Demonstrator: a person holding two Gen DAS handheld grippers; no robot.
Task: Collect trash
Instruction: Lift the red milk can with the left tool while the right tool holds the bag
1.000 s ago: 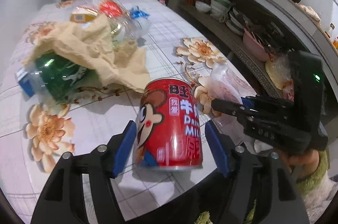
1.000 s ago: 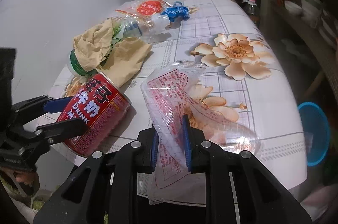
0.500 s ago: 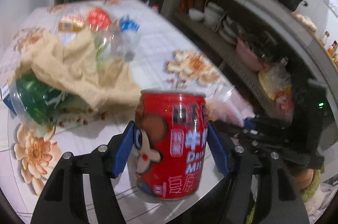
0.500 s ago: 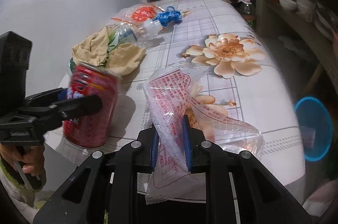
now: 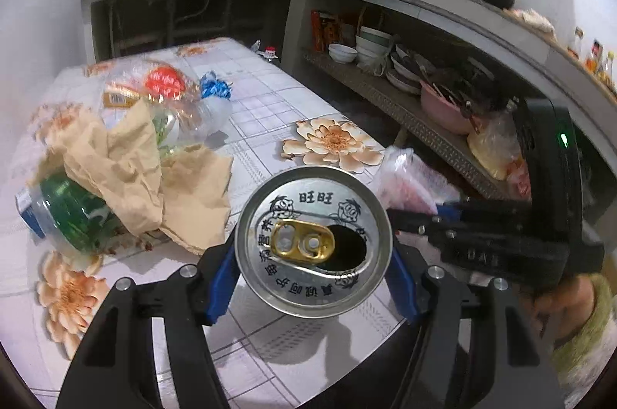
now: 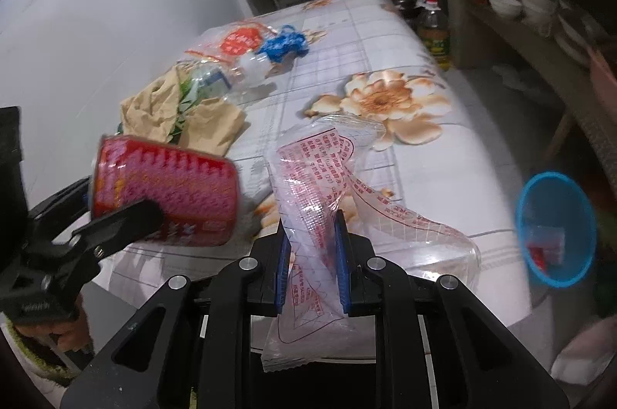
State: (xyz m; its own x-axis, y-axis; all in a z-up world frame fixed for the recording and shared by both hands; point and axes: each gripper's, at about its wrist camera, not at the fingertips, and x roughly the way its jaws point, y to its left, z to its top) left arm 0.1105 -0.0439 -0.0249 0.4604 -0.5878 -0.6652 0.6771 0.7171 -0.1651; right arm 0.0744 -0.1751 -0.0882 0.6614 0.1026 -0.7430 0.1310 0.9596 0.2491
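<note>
While my left tool [image 5: 312,278] held the red can [image 5: 313,242] up off the counter [image 6: 443,154], top toward me, my right tool [image 6: 310,264] pinched the clear wrapper [image 6: 320,193], and the blue bin [image 6: 555,228] sat down on the right, nearer that hand.

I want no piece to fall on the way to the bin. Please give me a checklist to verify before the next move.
1. Left gripper shut on the red can: ok, blue pads press both sides.
2. Can lifted off the table: ok.
3. Can empty: cannot tell; its opened top faces the left camera.
4. Right gripper shut on the clear plastic wrapper: ok.
5. Wrapper free of the table: not ok, its far end lies on the cloth.
6. Blue bin open and unobstructed: ok, beside the table on the floor.
</note>
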